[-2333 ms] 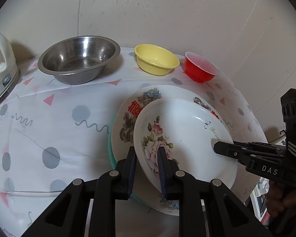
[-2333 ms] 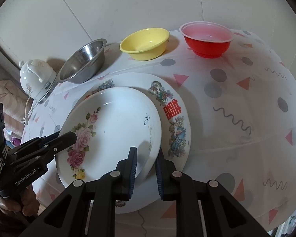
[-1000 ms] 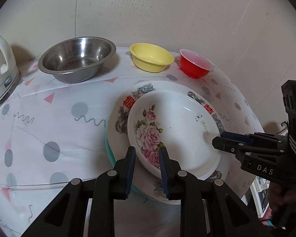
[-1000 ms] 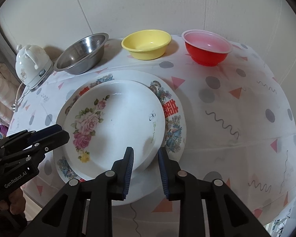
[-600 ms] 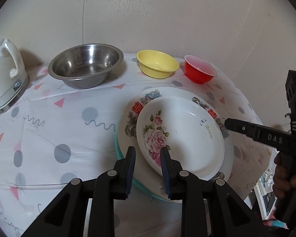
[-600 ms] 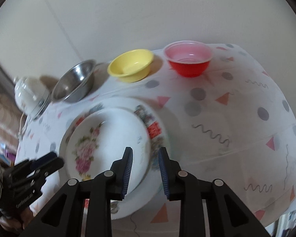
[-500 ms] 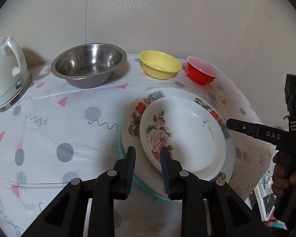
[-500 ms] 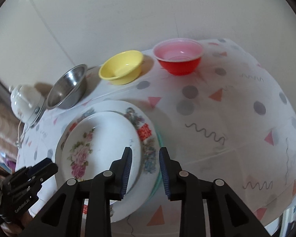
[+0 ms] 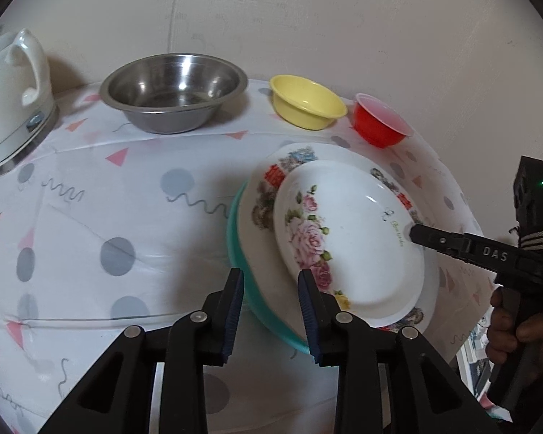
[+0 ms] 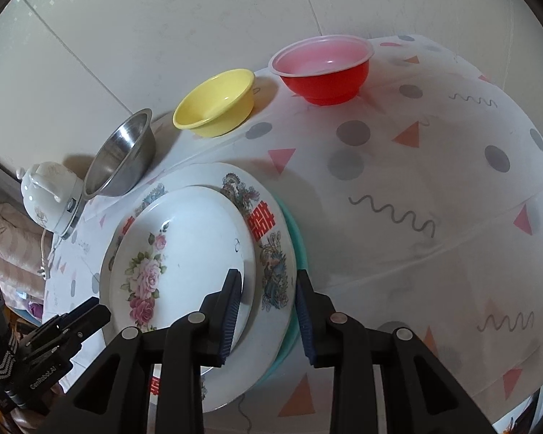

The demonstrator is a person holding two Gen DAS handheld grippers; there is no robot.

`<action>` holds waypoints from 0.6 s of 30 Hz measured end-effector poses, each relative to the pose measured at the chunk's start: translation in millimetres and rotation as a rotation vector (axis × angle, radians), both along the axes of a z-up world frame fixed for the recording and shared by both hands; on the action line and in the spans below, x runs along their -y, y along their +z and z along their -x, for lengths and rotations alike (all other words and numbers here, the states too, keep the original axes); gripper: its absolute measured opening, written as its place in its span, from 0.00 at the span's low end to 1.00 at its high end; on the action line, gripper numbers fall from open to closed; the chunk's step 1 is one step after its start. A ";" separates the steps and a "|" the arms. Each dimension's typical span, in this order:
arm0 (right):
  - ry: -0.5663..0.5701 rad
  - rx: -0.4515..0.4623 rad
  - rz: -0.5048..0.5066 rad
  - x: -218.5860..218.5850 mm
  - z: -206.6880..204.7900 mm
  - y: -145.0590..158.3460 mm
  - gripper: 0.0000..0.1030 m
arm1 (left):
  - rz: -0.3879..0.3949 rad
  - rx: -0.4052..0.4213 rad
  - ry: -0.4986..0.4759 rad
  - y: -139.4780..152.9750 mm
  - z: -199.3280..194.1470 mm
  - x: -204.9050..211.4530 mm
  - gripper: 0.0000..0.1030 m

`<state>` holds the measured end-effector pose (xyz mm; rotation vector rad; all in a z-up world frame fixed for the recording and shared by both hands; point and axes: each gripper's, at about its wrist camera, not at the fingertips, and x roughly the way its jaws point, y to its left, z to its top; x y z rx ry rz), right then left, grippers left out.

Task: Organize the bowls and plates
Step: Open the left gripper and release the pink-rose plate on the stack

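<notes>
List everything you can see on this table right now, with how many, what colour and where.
rose plate: 1, white with pink roses, top of the stack
patterned plate: 1, white with red characters, under it
teal plate: 1, teal, bottom of the stack
steel bowl: 1, silver, back left
yellow bowl: 1, back middle
red bowl: 1, back right
kettle: 1, white, far left
tablecloth: 1, white with dots and triangles
left gripper: black, jaws opening, astride the stack's edge
right gripper: black, open, astride the opposite edge
hand: 1, on the right gripper's handle
</notes>
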<state>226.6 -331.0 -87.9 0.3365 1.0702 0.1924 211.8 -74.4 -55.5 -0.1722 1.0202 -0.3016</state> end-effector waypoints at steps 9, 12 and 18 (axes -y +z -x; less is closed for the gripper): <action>0.012 -0.001 0.024 -3.2 0.6 -1.0 0.29 | -0.007 0.009 -0.016 -0.2 -4.3 1.4 0.30; 0.007 -0.002 0.030 -3.4 1.5 -1.4 0.29 | -0.010 0.011 -0.021 -0.2 -2.9 1.2 0.30; -0.002 0.000 0.045 -6.2 3.4 -1.5 0.30 | -0.021 0.014 -0.036 1.4 0.3 2.2 0.30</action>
